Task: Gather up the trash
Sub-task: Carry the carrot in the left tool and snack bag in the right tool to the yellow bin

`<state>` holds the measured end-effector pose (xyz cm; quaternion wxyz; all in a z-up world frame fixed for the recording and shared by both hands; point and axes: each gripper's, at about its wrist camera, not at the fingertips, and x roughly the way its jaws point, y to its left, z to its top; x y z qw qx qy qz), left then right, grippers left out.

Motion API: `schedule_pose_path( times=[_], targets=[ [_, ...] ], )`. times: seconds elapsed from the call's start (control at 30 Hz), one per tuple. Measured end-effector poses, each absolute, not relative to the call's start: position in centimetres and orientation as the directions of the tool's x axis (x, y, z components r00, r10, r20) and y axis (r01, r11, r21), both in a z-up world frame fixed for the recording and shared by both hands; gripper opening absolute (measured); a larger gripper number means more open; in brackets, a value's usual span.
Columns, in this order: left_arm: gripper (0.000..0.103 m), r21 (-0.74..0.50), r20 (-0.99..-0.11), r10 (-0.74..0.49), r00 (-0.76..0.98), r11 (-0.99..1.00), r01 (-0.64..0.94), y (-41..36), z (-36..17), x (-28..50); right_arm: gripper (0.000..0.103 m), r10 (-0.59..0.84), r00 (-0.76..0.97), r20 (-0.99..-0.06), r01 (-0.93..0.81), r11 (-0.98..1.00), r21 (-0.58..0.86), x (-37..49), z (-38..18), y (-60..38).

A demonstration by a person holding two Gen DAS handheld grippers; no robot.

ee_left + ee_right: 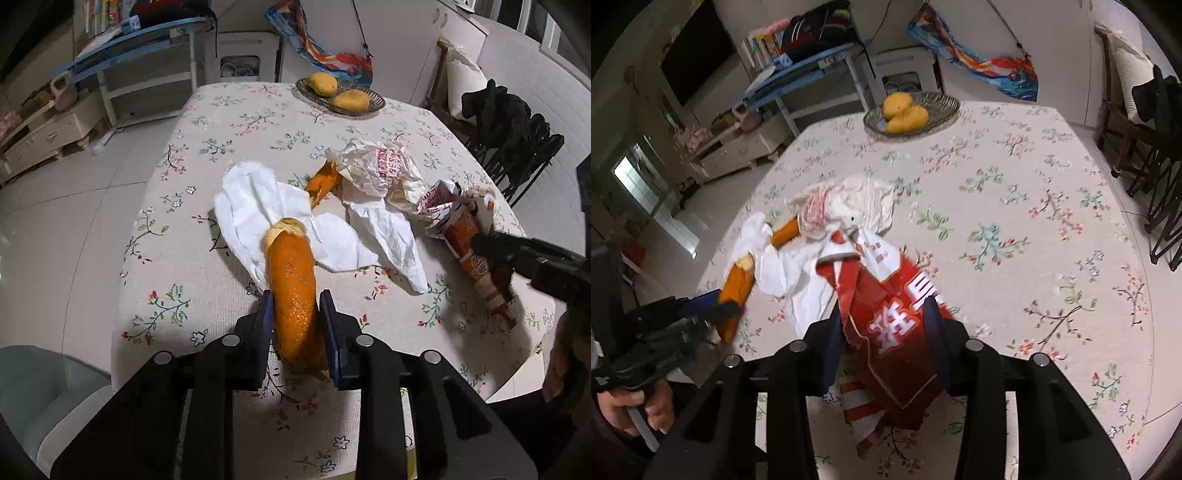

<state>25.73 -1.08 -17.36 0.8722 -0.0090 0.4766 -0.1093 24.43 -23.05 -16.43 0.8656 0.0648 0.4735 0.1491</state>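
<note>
Orange peel (293, 295) pinched in my left hand-held gripper (295, 314), red wrapper (897, 325) clamped in my right hand-held gripper (886, 325), both off the tabletop (207, 122) for binning.

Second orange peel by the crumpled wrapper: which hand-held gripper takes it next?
Neither is free now: left hand-held gripper is shut on a peel strip, right on the red packet. After dropping off, left; the second peel lies ahead of it.

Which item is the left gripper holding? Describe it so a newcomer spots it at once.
On the floral tablecloth, near the front edge, the left gripper is shut on the long orange peel, which overlaps a white tissue. It is larger than the smaller peel scrap farther back.
</note>
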Motion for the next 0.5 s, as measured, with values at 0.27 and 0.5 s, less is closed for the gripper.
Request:
schedule_pose_path(
  times=[0.27,0.5],
  targets=[
    [0.019,-0.178,-0.790,-0.250,0.559,0.967,0.181,-0.4,-15.8,23.8,0.006,0.338,0.543,-0.768,-0.181,0.941,0.286,23.6,-15.6,-23.9],
    [0.028,-0.204,-0.836,-0.256,0.485,0.966,0.157,0.0,-17.4,22.9,0.006,0.448,0.542,-0.711,-0.125,0.880,0.459,22.4,-15.6,-25.7]
  ],
)
